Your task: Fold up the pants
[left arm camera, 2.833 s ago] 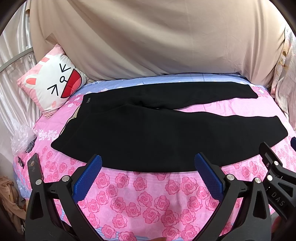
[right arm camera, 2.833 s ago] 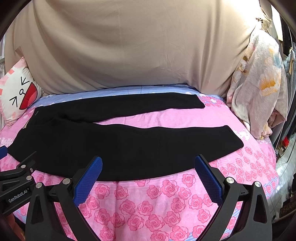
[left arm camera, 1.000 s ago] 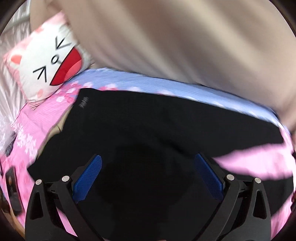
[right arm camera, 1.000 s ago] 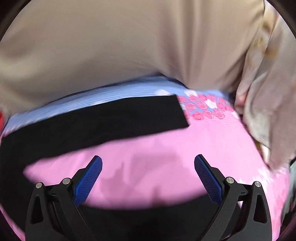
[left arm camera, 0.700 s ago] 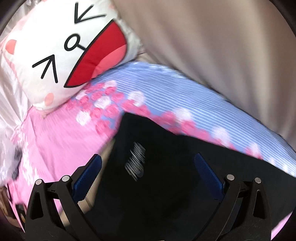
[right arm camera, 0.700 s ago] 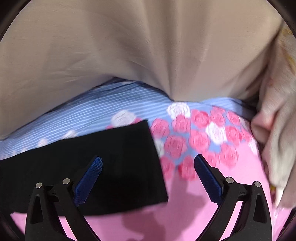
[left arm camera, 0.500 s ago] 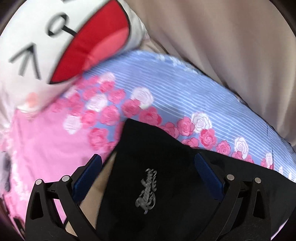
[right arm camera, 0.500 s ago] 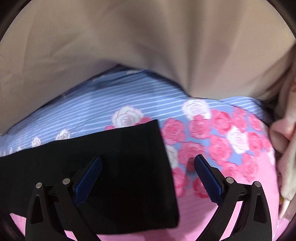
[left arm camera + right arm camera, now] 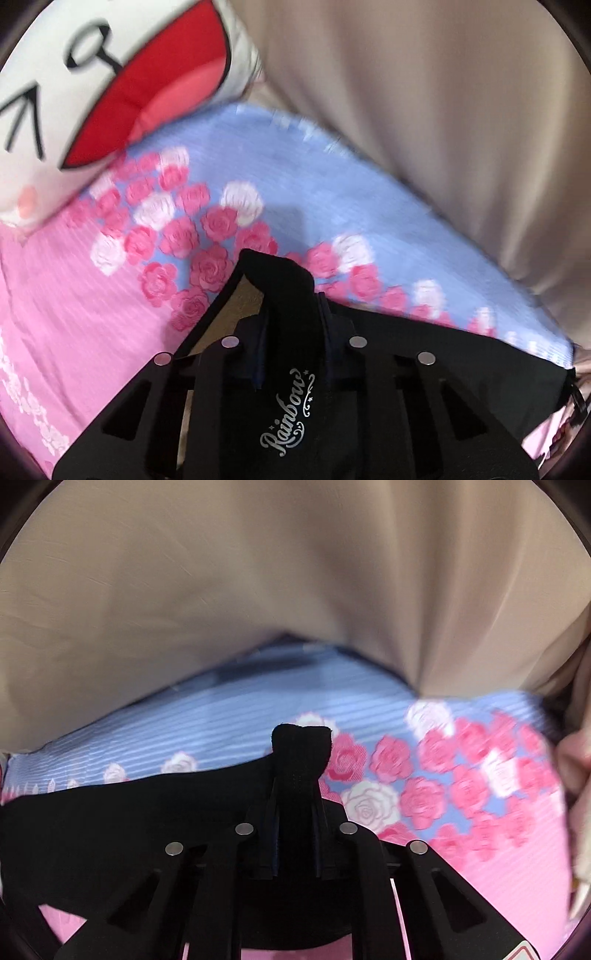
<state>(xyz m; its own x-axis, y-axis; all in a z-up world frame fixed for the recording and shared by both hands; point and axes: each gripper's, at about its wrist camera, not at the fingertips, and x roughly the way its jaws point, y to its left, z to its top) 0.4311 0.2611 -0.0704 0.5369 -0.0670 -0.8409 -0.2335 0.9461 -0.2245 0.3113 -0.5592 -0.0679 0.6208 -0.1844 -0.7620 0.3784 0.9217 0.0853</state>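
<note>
The black pants [image 9: 424, 354] lie on a pink and blue rose-print bed sheet [image 9: 74, 295]. In the left wrist view, my left gripper [image 9: 291, 314] is shut on the far waistband corner, which bunches up between the jaws; a silver "Rainbow" logo [image 9: 290, 413] shows just below. In the right wrist view, my right gripper [image 9: 297, 805] is shut on the far leg's hem corner of the pants [image 9: 129, 812], pinched into an upright fold. The nearer leg is out of view.
A white cartoon-face pillow [image 9: 92, 92] sits at the left, close to the waistband. A beige cloth [image 9: 258, 590] drapes behind the bed along its far edge. Pale floral fabric [image 9: 580, 775] hangs at the right edge.
Both grippers moved across the bed to the far side of the pants and closed. The left took the waistband corner, the right the far leg's hem corner. Both corners now stand pinched up.
</note>
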